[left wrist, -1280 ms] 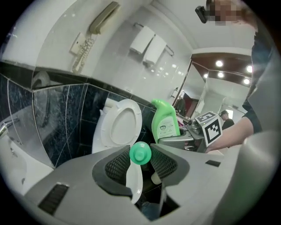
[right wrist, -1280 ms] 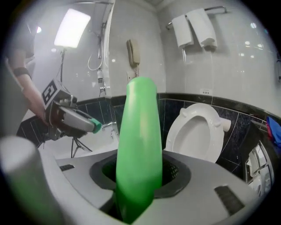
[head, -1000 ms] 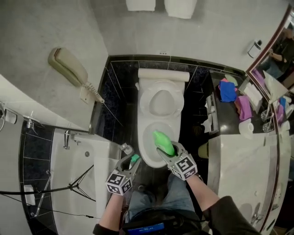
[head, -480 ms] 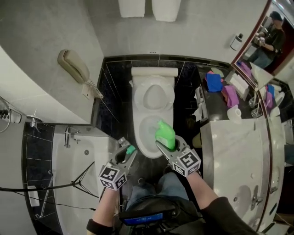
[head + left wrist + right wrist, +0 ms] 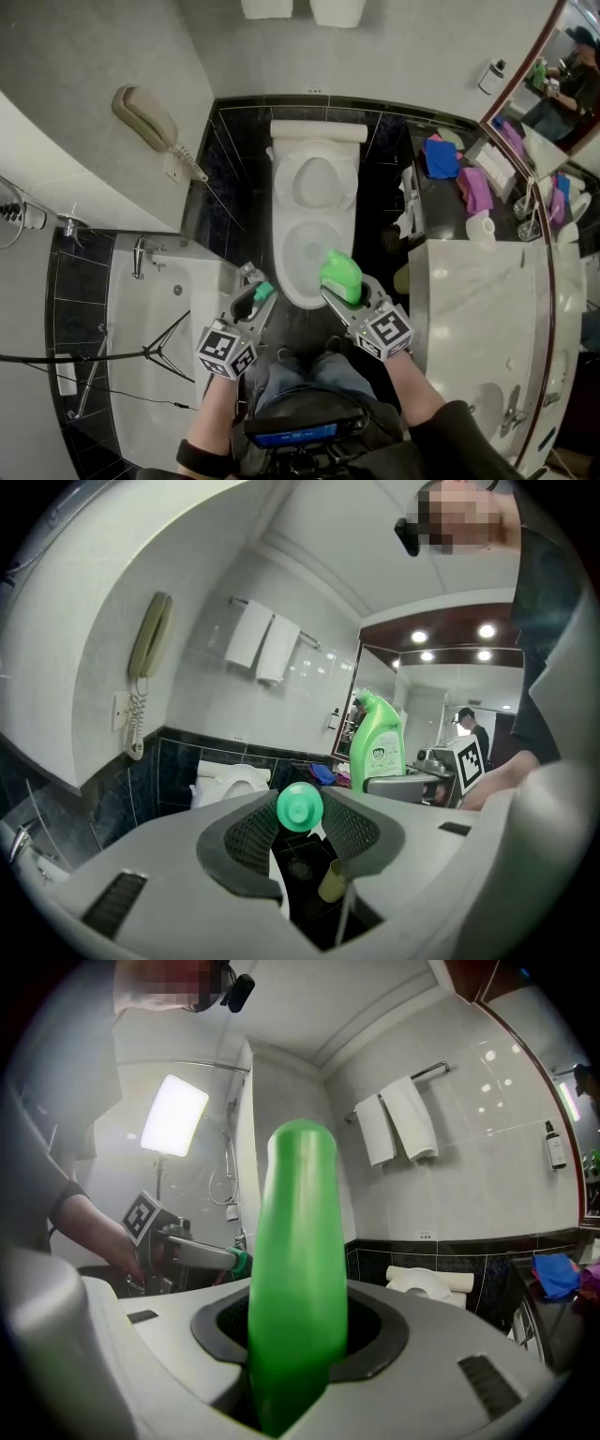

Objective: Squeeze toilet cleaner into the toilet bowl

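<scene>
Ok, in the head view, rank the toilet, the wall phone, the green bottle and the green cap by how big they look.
Largest to smallest:
1. toilet
2. wall phone
3. green bottle
4. green cap
The bottle is held nearer the camera than the phone, so that pair ranks only by looks.

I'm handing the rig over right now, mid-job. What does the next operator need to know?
Left gripper: shut on the cap, held left of the bowl's front.
Right gripper: shut on the bottle, which is upright by the front right rim of the bowl.
Done: the cap is off the bottle.
Left: tip the bottle over the bowl and squeeze; no cleaner shows in the bowl yet. Recapping probably follows.
</scene>
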